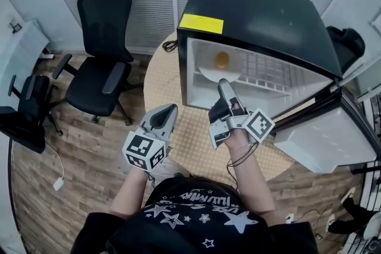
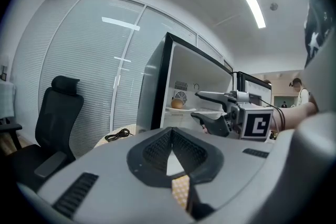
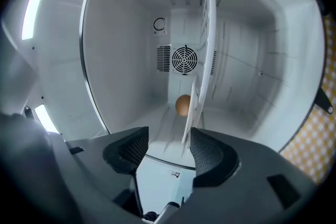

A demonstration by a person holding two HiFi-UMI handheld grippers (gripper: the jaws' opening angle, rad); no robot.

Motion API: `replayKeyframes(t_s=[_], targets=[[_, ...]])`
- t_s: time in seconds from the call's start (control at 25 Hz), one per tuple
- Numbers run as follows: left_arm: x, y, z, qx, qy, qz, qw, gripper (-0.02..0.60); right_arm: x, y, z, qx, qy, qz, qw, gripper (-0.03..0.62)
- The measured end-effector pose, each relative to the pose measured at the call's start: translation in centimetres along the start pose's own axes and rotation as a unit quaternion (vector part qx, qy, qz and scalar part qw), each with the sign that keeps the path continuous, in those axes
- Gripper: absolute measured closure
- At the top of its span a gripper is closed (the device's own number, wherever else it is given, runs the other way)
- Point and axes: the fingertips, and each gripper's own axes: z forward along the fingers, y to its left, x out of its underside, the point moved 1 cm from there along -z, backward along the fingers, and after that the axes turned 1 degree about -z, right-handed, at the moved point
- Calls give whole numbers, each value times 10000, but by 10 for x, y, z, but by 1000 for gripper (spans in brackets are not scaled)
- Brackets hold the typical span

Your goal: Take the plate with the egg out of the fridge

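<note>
The egg (image 1: 222,59) lies on a white plate (image 1: 215,74) on the shelf of the open black fridge (image 1: 256,15). My right gripper (image 1: 224,85) reaches to the plate's front rim and is open. In the right gripper view the plate (image 3: 202,60) appears edge-on; its rim sits between the gripper's (image 3: 168,139) pads, closer to the right pad, with the egg (image 3: 182,105) behind. My left gripper (image 1: 171,109) is shut and empty, held over the table left of the fridge. The left gripper view shows its own tips (image 2: 171,136) together, with the egg (image 2: 177,104) and right gripper (image 2: 210,106) beyond.
The fridge stands on a round table (image 1: 190,140) with a checked cloth. Its door (image 1: 321,140) hangs open at the right. A black cable (image 1: 169,44) lies on the table by the fridge's left side. Black office chairs (image 1: 101,56) stand on the wooden floor to the left.
</note>
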Motion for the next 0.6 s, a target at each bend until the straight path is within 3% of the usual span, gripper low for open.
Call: replayKeyframes(t_s=[0.6], targets=[[3,2,9,14,44,-46,10000,574,-13,-11,20,-1,-148,630,9979,345]])
